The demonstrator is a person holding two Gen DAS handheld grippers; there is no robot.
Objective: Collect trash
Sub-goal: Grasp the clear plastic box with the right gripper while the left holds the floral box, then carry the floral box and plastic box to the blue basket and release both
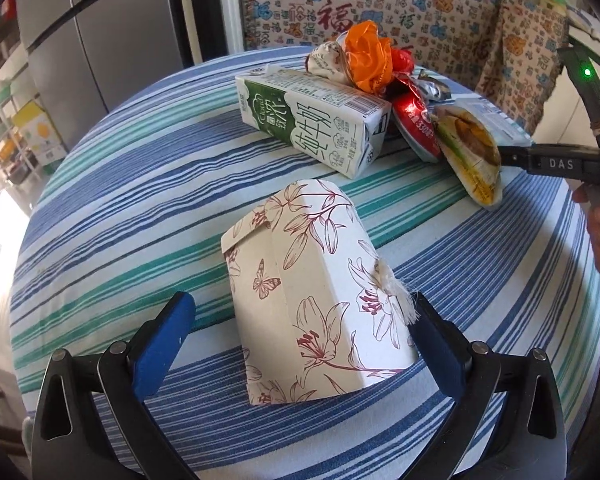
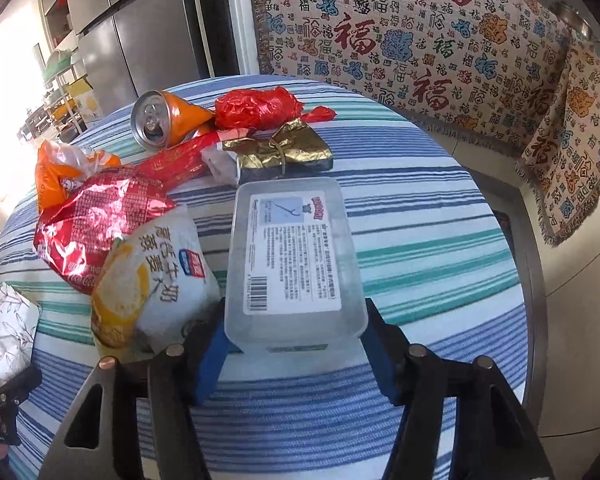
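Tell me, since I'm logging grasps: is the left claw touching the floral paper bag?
Cannot tell. In the left wrist view the left claw straddles the floral paper bag; striped cloth shows beside the left pad, but the right pad's contact is unclear.

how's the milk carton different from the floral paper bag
The milk carton is green and white with printed text; the floral paper bag is cream with red flower and butterfly drawings. The carton lies on its side against the trash pile at the far side; the bag sits apart, nearer, between the open left gripper fingers. The carton is a long box; the bag tapers. Both rest on the striped tablecloth.
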